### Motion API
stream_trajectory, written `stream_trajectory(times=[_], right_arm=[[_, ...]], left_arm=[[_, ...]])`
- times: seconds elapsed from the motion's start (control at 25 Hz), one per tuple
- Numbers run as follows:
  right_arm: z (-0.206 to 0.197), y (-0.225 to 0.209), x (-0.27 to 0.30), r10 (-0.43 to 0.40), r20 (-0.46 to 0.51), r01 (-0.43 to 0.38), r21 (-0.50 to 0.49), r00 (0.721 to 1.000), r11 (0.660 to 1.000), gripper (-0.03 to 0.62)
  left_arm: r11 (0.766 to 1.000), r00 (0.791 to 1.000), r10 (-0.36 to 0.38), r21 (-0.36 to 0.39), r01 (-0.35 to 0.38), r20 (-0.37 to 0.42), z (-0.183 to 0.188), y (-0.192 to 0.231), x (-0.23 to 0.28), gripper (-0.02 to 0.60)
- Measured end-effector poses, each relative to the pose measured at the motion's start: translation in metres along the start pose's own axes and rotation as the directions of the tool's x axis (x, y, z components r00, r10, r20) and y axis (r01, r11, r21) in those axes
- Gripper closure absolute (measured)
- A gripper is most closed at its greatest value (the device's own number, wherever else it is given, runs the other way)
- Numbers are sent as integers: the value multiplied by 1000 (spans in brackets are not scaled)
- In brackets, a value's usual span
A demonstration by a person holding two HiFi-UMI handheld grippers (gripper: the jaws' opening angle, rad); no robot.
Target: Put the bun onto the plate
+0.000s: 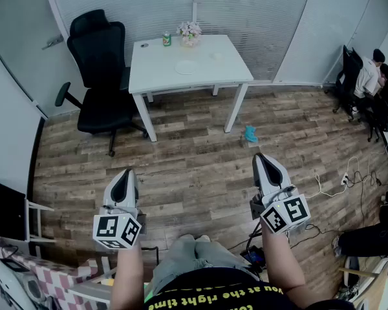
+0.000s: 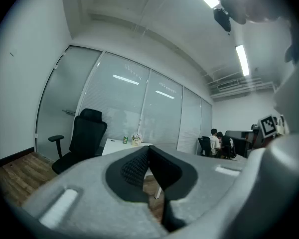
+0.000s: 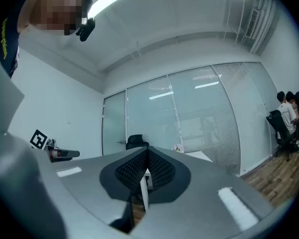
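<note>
The bun (image 1: 217, 55) shows only as a faint pale spot on the white table (image 1: 156, 71) in the upper middle of the head view, just right of the plate (image 1: 187, 66) and apart from it; a green can (image 1: 167, 39) and flowers (image 1: 189, 32) stand at the table's far edge; a black chair (image 1: 97, 63) sits to its left; low in the frame, well apart from the table, the left gripper (image 1: 125, 174) and right gripper (image 1: 261, 159) are held level over the wood floor (image 1: 194, 154), each with jaws pressed together on nothing.
</note>
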State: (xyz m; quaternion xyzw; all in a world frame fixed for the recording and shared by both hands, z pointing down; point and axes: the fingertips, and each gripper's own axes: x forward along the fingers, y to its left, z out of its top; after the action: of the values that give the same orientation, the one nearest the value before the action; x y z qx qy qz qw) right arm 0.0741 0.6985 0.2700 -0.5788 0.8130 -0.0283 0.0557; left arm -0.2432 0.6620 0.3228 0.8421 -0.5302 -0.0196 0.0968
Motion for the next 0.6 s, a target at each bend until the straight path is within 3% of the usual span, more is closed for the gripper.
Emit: stream_trajectory(times=[0.6], right_arm=[[-5,-10,1,14,-3,-14,18,1000,1000,589]], left_arm=[[1000,999,30,-7,-30,10,-3,-7,-3,580]])
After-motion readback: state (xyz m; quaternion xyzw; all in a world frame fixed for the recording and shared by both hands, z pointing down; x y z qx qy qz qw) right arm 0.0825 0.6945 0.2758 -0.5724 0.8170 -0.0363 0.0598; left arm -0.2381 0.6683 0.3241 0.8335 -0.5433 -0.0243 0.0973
